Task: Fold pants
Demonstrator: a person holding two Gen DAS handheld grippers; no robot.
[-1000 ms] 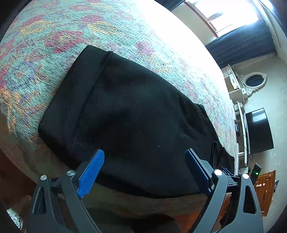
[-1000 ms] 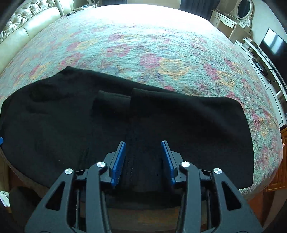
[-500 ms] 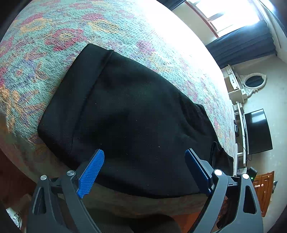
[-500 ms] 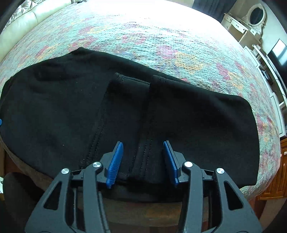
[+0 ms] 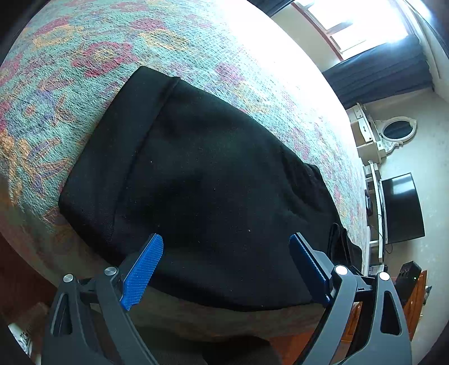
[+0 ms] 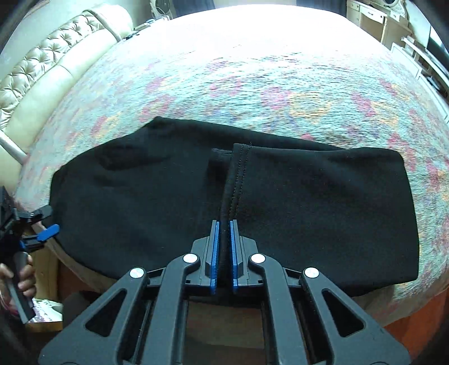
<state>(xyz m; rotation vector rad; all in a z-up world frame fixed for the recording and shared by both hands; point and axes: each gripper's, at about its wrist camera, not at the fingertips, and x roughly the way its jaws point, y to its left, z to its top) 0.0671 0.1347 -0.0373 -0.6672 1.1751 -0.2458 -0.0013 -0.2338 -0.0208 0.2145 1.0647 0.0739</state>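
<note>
Right gripper [image 6: 223, 244]: blue pads together, pinching a stitched hem fold of the black fabric pants [image 6: 308, 207] at their near edge. Left gripper [image 5: 227, 269]: fingers wide apart, nothing between them, poised over the pants' near edge at the left end; a hand [image 6: 23, 276] holds its handle. The pants lie folded across the near edge of a bed with a woven floral bedspread in teal, pink and orange [image 6: 252, 84]. Far left, a tufted cream headboard [image 6: 42, 73]. Far right, a white dresser with oval mirror [image 5: 393, 134], a dark flat television [image 5: 401, 207], dark curtains [image 5: 378, 75] below a bright window [image 5: 350, 25].
</note>
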